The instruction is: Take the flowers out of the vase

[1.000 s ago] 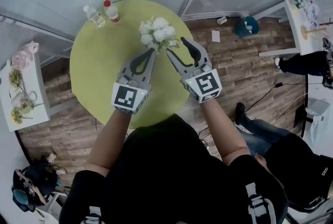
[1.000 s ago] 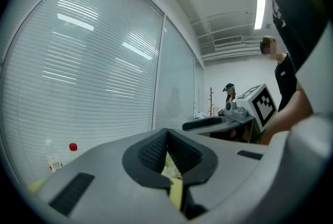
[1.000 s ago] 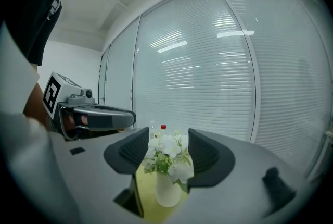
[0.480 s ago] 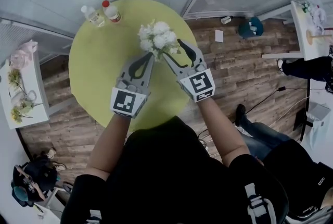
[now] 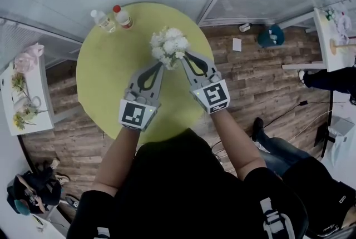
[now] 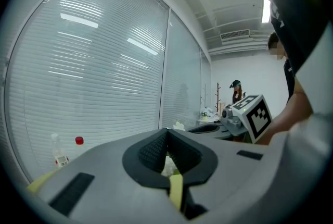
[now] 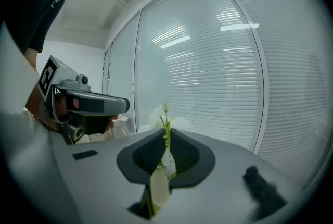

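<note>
Now lift slowly, straight up, with the right tongs, just closed on a stem of the flowers on the green table; steady the hidden vase with the left tongs, jaws together.

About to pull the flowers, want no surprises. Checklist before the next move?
1. Right gripper on flowers: ok; jaws have just been closing, a stem pinched between them.
2. Left gripper holding the vase: cannot tell; jaws together, vase hidden under the blooms.
3. Whole bunch caught: cannot tell; only one stem shows in the right gripper view.
4. Bottles apart from the flowers: ok; at the table's far edge.
</note>
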A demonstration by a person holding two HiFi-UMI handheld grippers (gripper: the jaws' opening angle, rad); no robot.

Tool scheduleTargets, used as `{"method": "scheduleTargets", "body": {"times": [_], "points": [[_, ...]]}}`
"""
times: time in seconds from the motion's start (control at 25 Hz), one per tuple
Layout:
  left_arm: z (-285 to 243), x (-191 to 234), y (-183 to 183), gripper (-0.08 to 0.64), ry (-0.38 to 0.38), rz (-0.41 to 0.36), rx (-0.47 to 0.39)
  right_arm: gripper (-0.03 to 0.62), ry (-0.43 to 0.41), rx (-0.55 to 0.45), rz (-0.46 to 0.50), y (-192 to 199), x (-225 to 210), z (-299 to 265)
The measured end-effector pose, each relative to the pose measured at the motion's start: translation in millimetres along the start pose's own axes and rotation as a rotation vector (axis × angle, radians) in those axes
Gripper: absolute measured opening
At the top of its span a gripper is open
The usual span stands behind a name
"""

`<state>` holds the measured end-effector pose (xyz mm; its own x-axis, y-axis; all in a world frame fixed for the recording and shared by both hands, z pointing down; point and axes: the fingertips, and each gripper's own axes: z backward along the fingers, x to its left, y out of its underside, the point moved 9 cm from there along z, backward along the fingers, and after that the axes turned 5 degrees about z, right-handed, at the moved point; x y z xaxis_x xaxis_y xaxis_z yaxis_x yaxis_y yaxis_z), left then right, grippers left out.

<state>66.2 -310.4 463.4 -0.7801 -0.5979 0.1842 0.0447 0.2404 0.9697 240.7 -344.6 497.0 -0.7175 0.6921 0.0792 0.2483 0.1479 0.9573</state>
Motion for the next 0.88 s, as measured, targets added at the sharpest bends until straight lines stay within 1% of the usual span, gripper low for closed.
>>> {"method": "scheduleTargets", "body": {"times": [0.08, 0.24, 0.36, 0.68, 0.8, 0.88], "points": [[2, 0, -2, 0.012, -0.008, -0.012, 0.01, 0.032, -0.005, -0.021, -0.004, -4, -1, 1], [9, -5, -10, 0.012, -0.027, -0.012, -0.02, 0.029, -0.008, -0.04, -0.011, -17, 0, 10], [14, -9, -19, 0.012, -0.042, -0.024, -0.024, 0.028, -0.012, -0.066, -0.014, -27, -2, 16], [40, -14, -39, 0.012, -0.106, -0.072, -0.032, 0.026, -0.072, -0.16, 0.008, -54, 7, 25], [51, -14, -43, 0.012, -0.113, -0.08, -0.044, 0.026, -0.078, -0.186, 0.004, -66, 12, 29], [59, -12, -48, 0.012, -0.109, -0.08, -0.06, 0.026, -0.078, -0.186, 0.008, -74, 17, 30]]}}
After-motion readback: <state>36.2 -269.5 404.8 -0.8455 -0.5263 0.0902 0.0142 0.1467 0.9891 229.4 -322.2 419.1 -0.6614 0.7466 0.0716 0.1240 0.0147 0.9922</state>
